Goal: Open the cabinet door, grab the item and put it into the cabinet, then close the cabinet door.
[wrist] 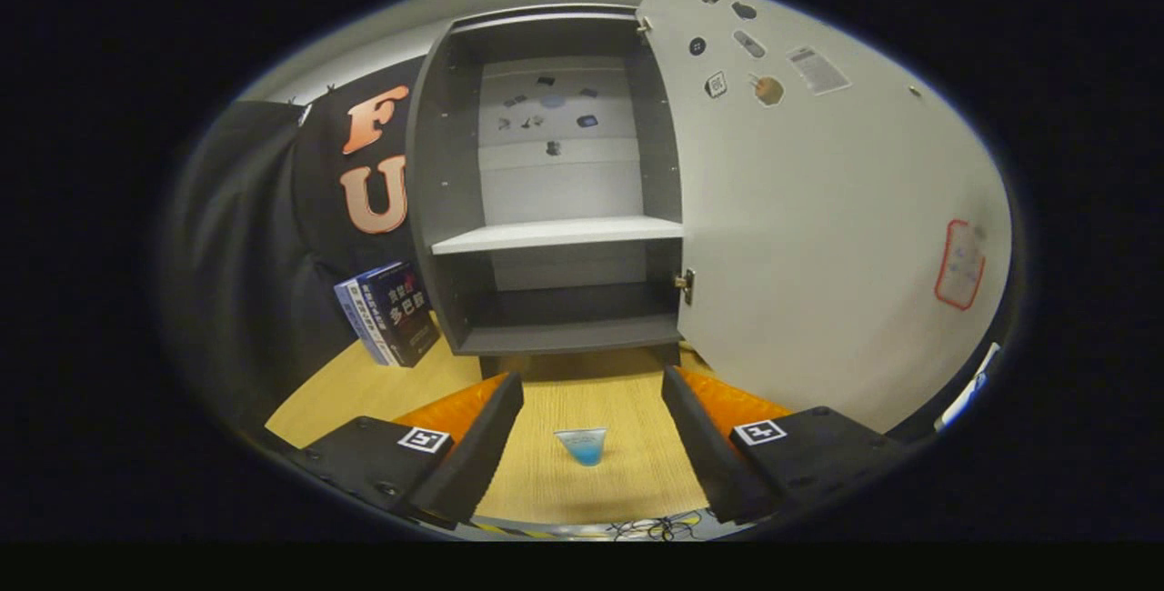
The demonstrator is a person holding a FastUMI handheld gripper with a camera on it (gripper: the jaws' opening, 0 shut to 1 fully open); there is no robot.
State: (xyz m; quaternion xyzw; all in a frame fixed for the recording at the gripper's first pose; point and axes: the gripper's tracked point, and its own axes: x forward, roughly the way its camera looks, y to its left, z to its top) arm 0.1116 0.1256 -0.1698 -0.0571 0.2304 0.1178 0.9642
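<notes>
Fingers (491, 432) spread wide around small blue cup (582, 445), cabinet (555, 209) open at twelve o'clock; risks tipping cup if closing off-centre.

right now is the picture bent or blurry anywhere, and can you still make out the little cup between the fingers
Gripper view: the fisheye bows the cabinet sides and the open door; the edges darken and soften. The small cup on the table reads clearly, sitting between the open gripper fingers, untouched; stickers on the door are too small to read.
</notes>
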